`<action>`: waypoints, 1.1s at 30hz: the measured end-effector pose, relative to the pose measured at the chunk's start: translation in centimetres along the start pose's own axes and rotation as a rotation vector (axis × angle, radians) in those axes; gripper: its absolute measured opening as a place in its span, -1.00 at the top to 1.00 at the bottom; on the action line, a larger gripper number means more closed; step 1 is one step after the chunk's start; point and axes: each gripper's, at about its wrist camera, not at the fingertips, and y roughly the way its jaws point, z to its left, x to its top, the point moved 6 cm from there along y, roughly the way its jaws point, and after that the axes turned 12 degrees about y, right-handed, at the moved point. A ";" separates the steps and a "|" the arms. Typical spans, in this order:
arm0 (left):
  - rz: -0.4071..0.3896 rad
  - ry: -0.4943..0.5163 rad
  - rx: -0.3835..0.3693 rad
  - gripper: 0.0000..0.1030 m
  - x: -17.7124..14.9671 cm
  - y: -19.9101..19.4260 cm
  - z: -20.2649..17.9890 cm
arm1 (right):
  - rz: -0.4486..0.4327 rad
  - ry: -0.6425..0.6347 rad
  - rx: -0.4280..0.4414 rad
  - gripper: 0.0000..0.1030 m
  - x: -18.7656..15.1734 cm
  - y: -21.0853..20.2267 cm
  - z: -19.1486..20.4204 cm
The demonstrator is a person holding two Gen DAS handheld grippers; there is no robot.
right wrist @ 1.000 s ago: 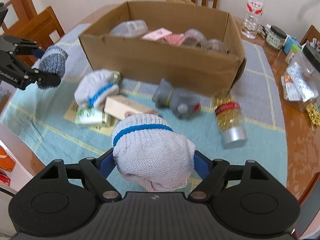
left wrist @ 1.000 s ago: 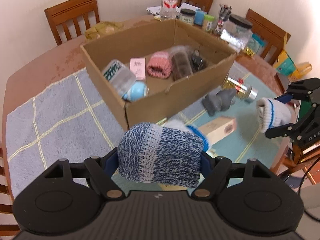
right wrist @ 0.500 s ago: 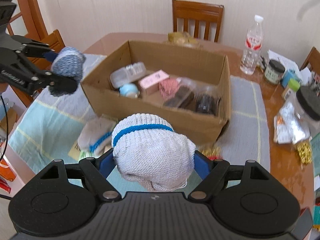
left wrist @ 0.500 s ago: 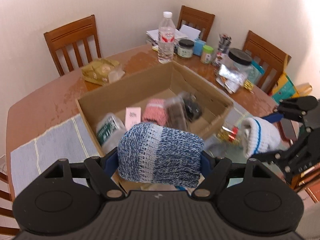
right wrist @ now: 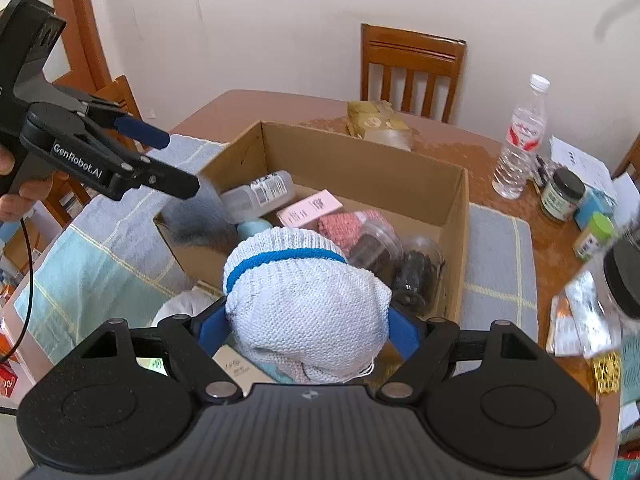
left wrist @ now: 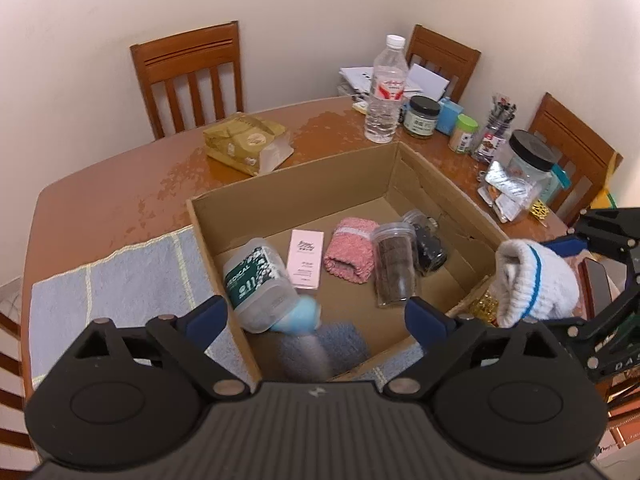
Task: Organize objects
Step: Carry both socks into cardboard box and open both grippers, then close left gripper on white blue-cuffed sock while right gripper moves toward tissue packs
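Since the earlier frames both grippers have come up from the mat to the box, and the left gripper [left wrist: 316,312] has just sprung its jaws wide, letting go the blue sock.

Left wrist view: the blue sock [left wrist: 320,350] is a blur dropping between the spread fingers, over the near edge of the box [left wrist: 304,176] floor, just in front of the tub [left wrist: 260,284] and a pale blue ball [left wrist: 302,316]. Nothing is between the pads now. The pink carton [left wrist: 306,258], pink cloth [left wrist: 352,256] and two jars [left wrist: 394,264] lie in a row across the middle. The right gripper [left wrist: 576,280] holds the white sock [left wrist: 532,280] outside the box's right wall.

Right wrist view: the right gripper [right wrist: 308,328] is clamped half-closed on the white sock [right wrist: 304,300], poised over the near wall of the box [right wrist: 360,156]. The left gripper [right wrist: 176,164] stands open at the box's left corner.

To do this well, I would carry the white sock further in past the near wall before releasing, aiming for bare floor beside the blue sock, clear of the jars.
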 end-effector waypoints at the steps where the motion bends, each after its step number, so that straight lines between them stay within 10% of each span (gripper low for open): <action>1: 0.001 -0.002 0.002 -0.87 -0.1 0.0 0.0 | 0.000 -0.007 0.004 -0.63 0.3 0.2 0.1; 21: 0.037 -0.054 0.113 -0.89 -4.4 -1.2 0.2 | -0.007 -0.098 0.043 -0.63 5.9 4.7 1.3; 33: 0.063 -0.082 0.126 -0.89 -5.8 -1.1 -0.9 | -0.015 -0.100 0.018 -1.00 6.1 5.4 1.5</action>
